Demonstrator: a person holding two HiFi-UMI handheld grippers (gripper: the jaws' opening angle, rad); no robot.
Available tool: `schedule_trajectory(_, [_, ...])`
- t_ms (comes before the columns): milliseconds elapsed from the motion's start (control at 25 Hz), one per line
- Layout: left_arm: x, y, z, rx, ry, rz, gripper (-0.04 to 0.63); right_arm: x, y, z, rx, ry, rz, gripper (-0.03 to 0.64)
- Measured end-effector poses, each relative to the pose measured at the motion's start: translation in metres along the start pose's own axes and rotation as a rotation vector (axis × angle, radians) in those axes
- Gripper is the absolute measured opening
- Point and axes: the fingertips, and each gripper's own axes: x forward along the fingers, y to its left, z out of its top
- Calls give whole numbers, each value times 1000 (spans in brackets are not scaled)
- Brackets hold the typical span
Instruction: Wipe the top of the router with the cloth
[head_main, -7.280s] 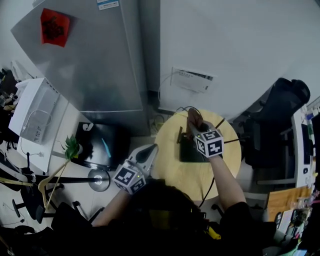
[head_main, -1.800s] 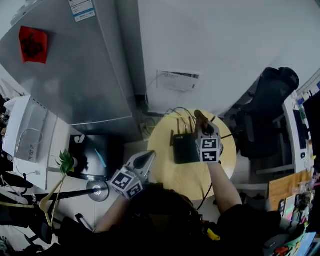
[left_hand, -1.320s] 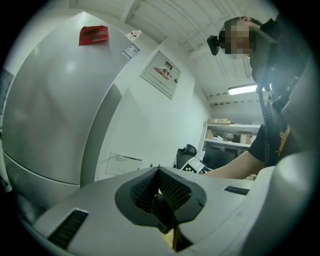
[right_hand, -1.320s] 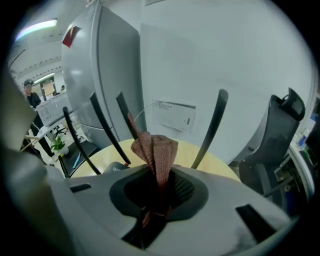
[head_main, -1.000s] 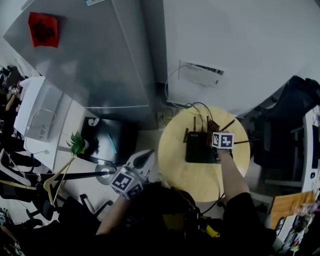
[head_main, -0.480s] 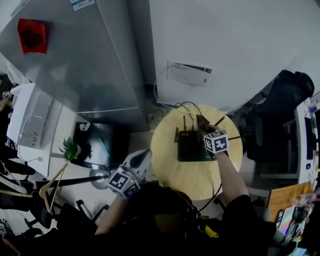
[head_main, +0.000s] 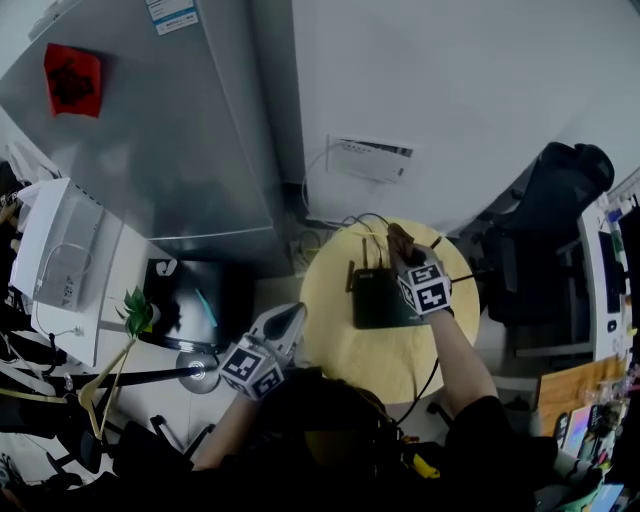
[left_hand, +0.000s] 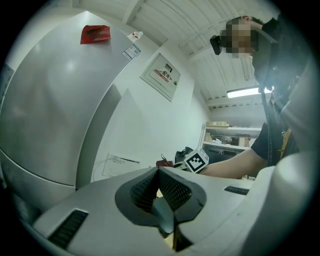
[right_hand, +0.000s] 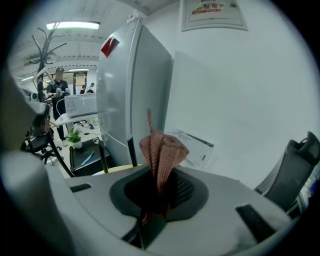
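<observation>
Jaws of the left hand-held gripper (left_hand: 158, 170) are pressed together and nothing is held between them. This gripper is kept low at the person's left side, just off the near left edge of the desk (head_main: 372, 360), and none of the things on the desk is touched by it. The desk is round and made of light wood. The router (head_main: 373, 298) is laid flat on the far half of the desk. It is a black box, and thin antennas (head_main: 365, 255) are raised at its back edge. The right hand-held gripper (head_main: 403, 252) is held over the right rear part of the router. Its jaws are clenched on the cloth (right_hand: 161, 147), a brownish-pink knitted piece that is bunched into folds and stands out past the jaw tips. In the head view the cloth is seen at the back right corner of the router, close to the antennas. Whether it is pressed on the top cannot be told. Behind the desk a white box (head_main: 370, 160) is fixed on the wall. A grey fridge (head_main: 150, 140) is seen to the left and a black chair (head_main: 545, 230) to the right.
</observation>
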Motion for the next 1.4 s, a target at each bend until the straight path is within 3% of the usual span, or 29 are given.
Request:
schedule_trajectory(280, [3,-7,4,-11,-6,-39,-8,-35,2,40,-10,-152,-31,63])
schedule_trajectory(440, [12,-13,8,-2,-18,-79,-8,-53,-9,35,16,-179,-76,62])
schedule_trajectory(560, [29,-19,17,59,-18,-133,-8,-56,-18,11,29,-125,-88,62])
schedule_trajectory(760, [59,-28,37,91,-37,-182,-8,-55,-23,-32,51,-47,-98,62])
schedule_trajectory(1120, [126,-82,18,157,21,-308,-8,-20,-28,-117,74,196,-103,63])
schedule_trajectory(1280, [137,-88,7,131,43,-304,-8,-2,-33,-138,94,281,-119,63])
schedule_trajectory(1400, [135,-86,0,118,52,-288,-8,14,-34,-130,87,309,-106,63])
